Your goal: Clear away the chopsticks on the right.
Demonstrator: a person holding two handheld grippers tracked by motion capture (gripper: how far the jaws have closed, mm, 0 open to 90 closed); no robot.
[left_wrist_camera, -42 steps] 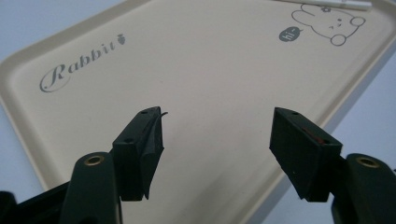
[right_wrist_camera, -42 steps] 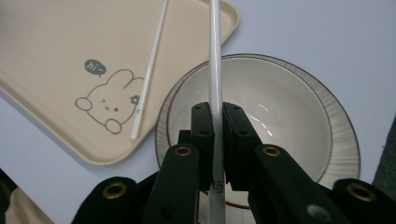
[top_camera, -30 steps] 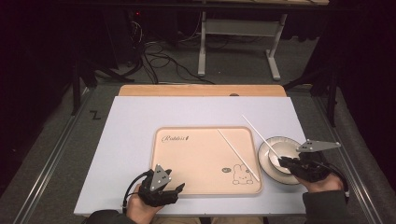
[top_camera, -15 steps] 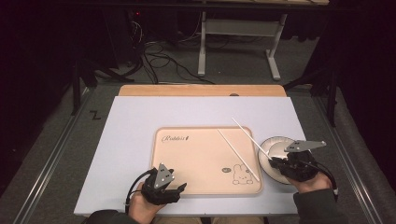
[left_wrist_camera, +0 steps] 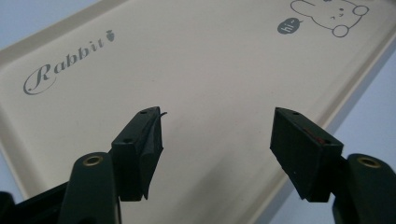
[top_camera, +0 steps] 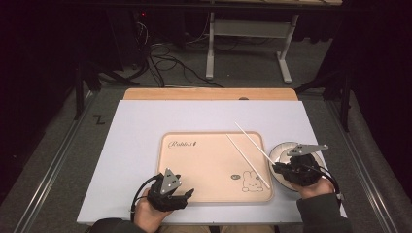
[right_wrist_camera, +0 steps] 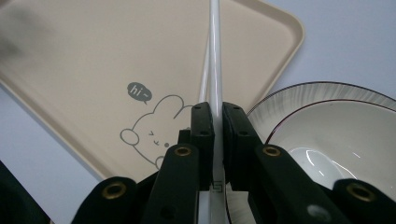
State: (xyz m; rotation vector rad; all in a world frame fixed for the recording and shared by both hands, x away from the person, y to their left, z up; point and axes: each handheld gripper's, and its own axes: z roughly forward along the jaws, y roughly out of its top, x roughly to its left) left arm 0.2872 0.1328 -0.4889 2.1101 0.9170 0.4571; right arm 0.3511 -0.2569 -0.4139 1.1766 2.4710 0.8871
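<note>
Right gripper carries a pair of white chopsticks over the tray's right edge.

High view: the right gripper (top_camera: 276,168), near the tabletop's front right corner, is clamped on the near ends of the white chopsticks (top_camera: 248,145), which fan out across the right side of the beige rabbit tray (top_camera: 194,160); a white bowl (top_camera: 279,150) sits just beside the tray's right edge, and the left gripper (top_camera: 187,194) rests at the tray's front left corner. Left gripper view: jaws stand wide apart with nothing between them, above the tray (left_wrist_camera: 196,70). Right gripper view: jaws pinch the chopsticks (right_wrist_camera: 214,56) tight. The sticks look light, stiff, smooth and likely slippery, so a hold nearer mid-length would steady them.
</note>
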